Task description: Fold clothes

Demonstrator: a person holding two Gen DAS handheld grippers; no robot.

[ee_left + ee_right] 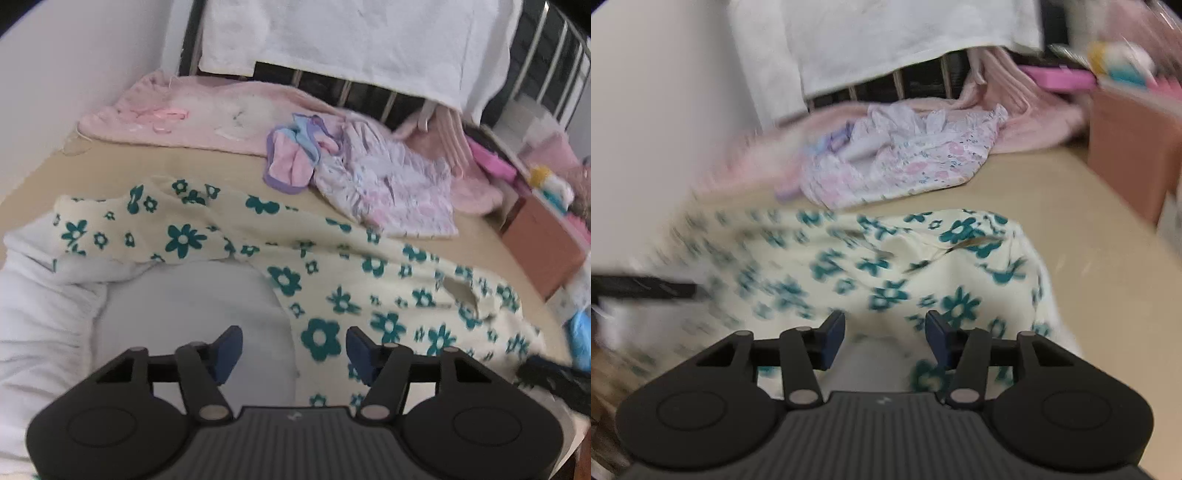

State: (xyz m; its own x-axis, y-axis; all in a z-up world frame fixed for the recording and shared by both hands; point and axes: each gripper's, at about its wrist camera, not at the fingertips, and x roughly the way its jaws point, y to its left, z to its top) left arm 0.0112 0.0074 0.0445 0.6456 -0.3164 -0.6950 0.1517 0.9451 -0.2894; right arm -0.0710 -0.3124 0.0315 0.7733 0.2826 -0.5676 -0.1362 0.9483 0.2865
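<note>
Garment [332, 266] — cream fabric with teal flowers — lies spread on the tan bed surface [155, 166], its long axis running from upper left to lower right in the left wrist view, over a white cloth [177, 310] at the near left. Left gripper [294, 349] hovers above the garment's near edge, jaws wide apart, nothing held. Right gripper [885, 338] sits over the same garment, jaws likewise spread and empty; this view is motion-blurred. Farther back lie a pink-and-purple clothes pile [354, 173] and a pink blanket [207, 118].
</note>
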